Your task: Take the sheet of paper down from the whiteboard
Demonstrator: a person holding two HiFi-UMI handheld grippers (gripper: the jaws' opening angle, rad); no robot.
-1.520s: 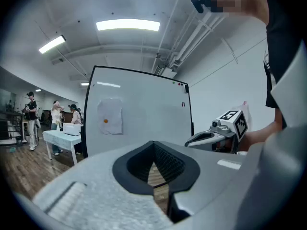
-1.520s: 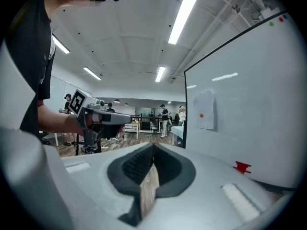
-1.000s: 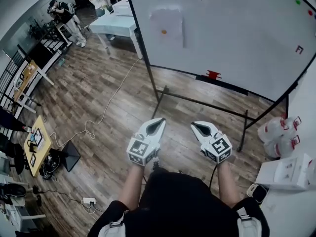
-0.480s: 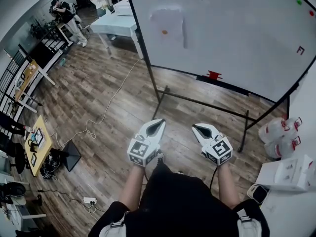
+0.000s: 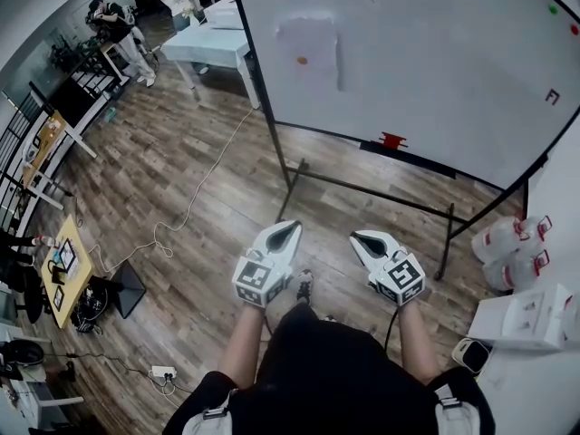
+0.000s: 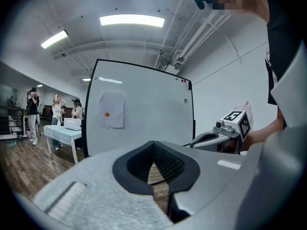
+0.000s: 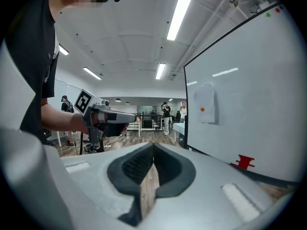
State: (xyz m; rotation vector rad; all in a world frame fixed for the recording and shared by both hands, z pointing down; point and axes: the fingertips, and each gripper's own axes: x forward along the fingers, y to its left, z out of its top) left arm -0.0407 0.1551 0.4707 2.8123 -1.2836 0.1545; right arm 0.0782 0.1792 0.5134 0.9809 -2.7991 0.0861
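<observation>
Two grippers, both closed tight with nothing in them: left gripper and right gripper, side by side near me. The sheet of paper is on the far whiteboard, upper left, with an orange magnet on it. The stand's low crossbar sits between me and the board. A small red object is at the board's bottom edge, right of the sheet. White table far left, cable on the floor at left, jugs at right.

Glossy smooth whiteboard, matt paper sheet, grained wood floor, metal stand
</observation>
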